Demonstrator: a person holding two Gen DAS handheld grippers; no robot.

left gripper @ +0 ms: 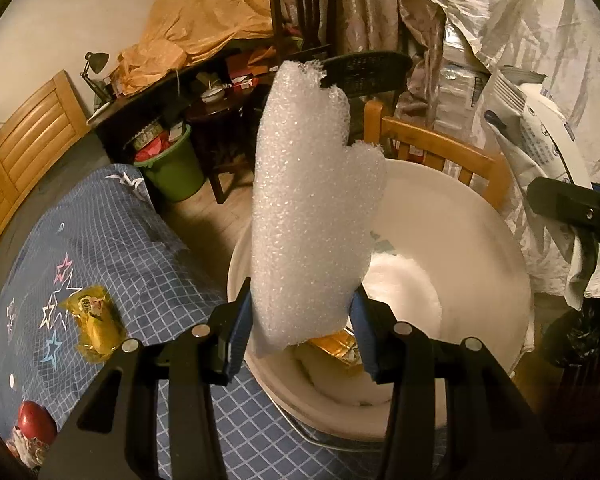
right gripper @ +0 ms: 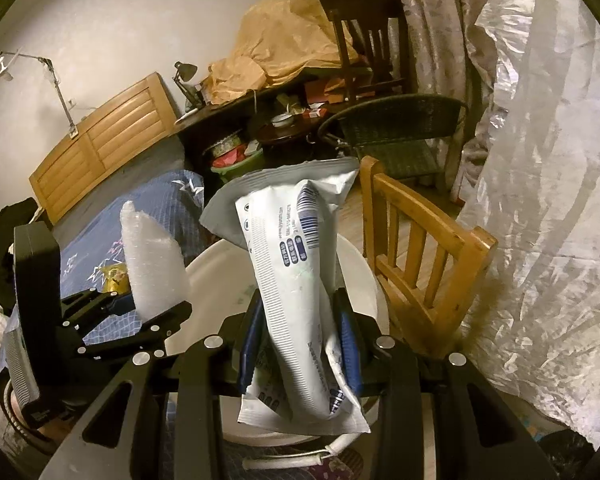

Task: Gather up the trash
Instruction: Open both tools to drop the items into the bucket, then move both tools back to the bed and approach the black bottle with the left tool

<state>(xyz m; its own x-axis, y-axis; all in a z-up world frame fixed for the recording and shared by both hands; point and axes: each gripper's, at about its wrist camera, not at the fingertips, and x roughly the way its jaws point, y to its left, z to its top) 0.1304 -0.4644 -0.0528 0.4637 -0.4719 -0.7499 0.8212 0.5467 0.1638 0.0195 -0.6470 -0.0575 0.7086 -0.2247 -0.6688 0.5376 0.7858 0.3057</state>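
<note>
My left gripper (left gripper: 300,332) is shut on a tall piece of white foam wrap (left gripper: 312,200), held upright over the open white bucket (left gripper: 480,240). Inside the bucket lie white padding and a gold wrapper (left gripper: 336,350). My right gripper (right gripper: 300,340) is shut on a white plastic package with blue print and a barcode (right gripper: 296,280), also above the white bucket (right gripper: 212,276). In the right wrist view the left gripper (right gripper: 140,312) with its foam (right gripper: 152,264) shows at the left. In the left wrist view the right gripper's body (left gripper: 572,208) shows at the right edge.
A yellow snack wrapper (left gripper: 94,328) and a red apple-like object (left gripper: 36,420) lie on the blue checked bedcover (left gripper: 120,240). A wooden chair (right gripper: 420,256) stands behind the bucket. A silvery plastic sheet (right gripper: 540,200) hangs on the right. A green bin (left gripper: 176,168) sits by the cluttered desk.
</note>
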